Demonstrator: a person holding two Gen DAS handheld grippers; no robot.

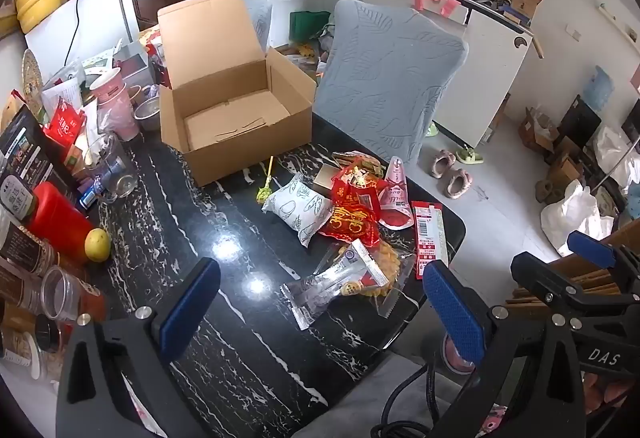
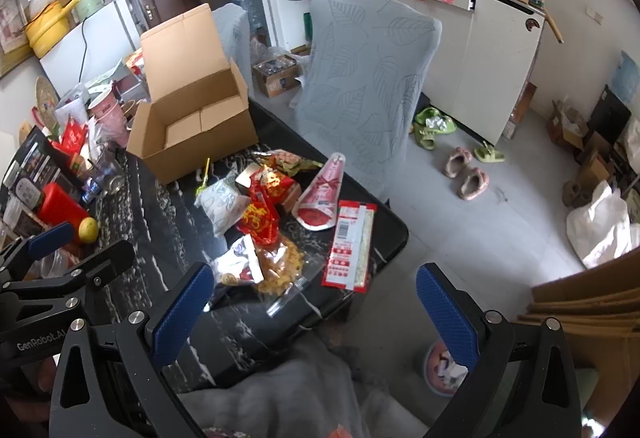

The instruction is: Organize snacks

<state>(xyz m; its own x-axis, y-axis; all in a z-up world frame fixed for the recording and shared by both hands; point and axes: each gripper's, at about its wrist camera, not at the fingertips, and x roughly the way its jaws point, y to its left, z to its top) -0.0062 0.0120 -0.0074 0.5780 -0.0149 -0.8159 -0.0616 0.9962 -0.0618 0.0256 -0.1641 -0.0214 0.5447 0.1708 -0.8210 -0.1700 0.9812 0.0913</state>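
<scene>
Both grippers, left gripper (image 1: 320, 302) and right gripper (image 2: 314, 306), fingers wide, empty, hover over table (image 1: 240, 338); snacks (image 1: 352, 213) piled near edge, open box (image 1: 236, 117) just behind, likely drop target

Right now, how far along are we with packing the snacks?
Nothing is done: the cardboard box is empty. Nothing is in hand: the left hand-held gripper and right hand-held gripper are open. The snack packets on the table all remain.
</scene>
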